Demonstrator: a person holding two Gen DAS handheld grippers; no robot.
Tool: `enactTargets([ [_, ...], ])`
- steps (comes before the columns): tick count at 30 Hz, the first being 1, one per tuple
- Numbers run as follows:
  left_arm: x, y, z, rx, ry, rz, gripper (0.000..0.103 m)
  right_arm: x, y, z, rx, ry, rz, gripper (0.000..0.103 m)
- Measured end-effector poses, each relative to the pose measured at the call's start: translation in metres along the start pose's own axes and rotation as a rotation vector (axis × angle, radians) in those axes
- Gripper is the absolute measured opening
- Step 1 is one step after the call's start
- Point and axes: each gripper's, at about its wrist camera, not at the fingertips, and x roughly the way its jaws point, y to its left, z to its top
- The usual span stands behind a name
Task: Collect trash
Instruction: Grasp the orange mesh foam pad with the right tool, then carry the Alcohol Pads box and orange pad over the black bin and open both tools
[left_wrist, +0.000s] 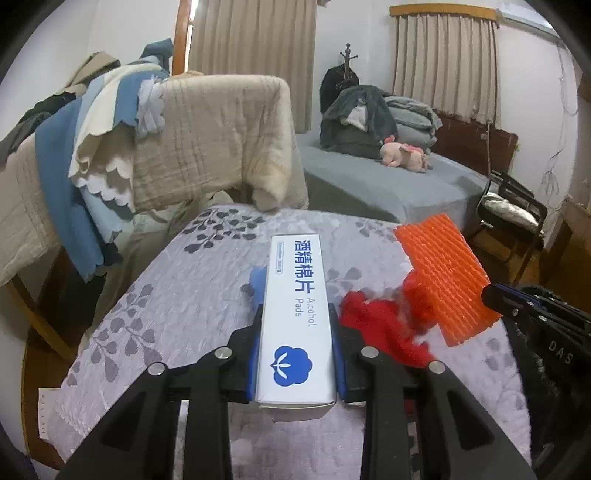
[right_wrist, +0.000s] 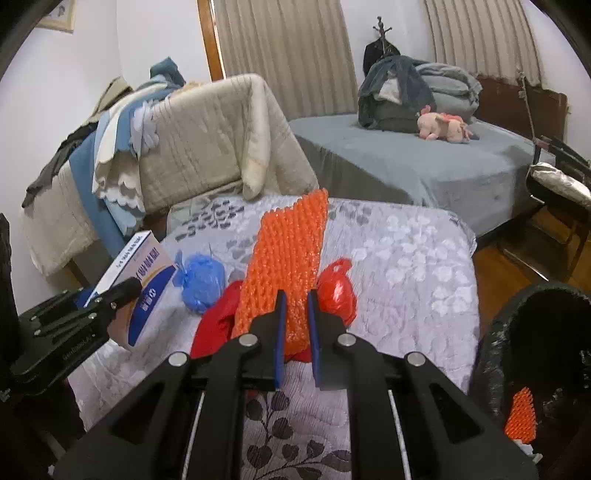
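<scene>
My left gripper (left_wrist: 295, 314) is shut on a white alcohol pads box (left_wrist: 295, 321), lifted above the patterned table cover (left_wrist: 177, 302). The same box (right_wrist: 142, 280) and left gripper (right_wrist: 125, 290) show at the left of the right wrist view. My right gripper (right_wrist: 293, 295) is shut on an orange foam net (right_wrist: 288, 258), which stands up from between its pads; that net (left_wrist: 443, 280) appears at the right in the left wrist view. A crumpled red bag (left_wrist: 380, 325) and a knotted red bag (right_wrist: 338, 291) lie on the table. A blue knotted bag (right_wrist: 203, 280) lies near the box.
A black-lined bin (right_wrist: 495, 350) at the lower right holds another orange net piece (right_wrist: 521, 417). Draped chairs with cloths (left_wrist: 207, 140) stand beyond the table. A grey bed (left_wrist: 388, 184) with clothes and a pink plush toy is behind. A dark chair (left_wrist: 509, 218) stands at the right.
</scene>
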Motion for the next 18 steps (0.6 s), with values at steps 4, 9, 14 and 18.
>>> enactTargets([
  [4, -0.009, -0.010, 0.007, 0.008, -0.021, -0.018, 0.030, -0.015, -0.002, 0.007, -0.004, -0.026, -0.010, 0.011],
  [9, -0.020, -0.025, 0.016, 0.021, -0.044, -0.053, 0.030, -0.036, -0.008, 0.016, 0.009, -0.062, -0.013, 0.011],
  [14, -0.028, -0.043, 0.024, 0.035, -0.058, -0.088, 0.030, -0.057, -0.017, 0.020, 0.015, -0.090, -0.028, 0.011],
  [18, -0.034, -0.058, 0.028, 0.042, -0.067, -0.122, 0.030, -0.074, -0.028, 0.021, 0.026, -0.110, -0.047, 0.011],
])
